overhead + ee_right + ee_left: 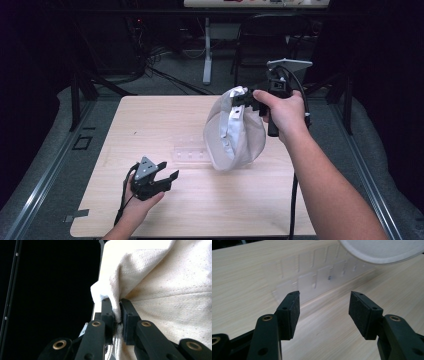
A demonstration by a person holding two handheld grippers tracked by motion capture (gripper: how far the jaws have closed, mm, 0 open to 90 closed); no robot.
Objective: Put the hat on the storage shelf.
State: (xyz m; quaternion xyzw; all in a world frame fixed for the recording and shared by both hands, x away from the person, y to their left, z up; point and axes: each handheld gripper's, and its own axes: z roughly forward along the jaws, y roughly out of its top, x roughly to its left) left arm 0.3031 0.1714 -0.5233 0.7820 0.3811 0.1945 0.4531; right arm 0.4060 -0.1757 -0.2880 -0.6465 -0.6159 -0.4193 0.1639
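My right gripper (246,98) jaws pinch the soft, light white cloth cap (234,131) by its rim, sagging below; left gripper (160,174) jaws released.

A matt, coarse-woven cream cloth cap (234,131) hangs over the smooth pale wood-grain table (150,120).
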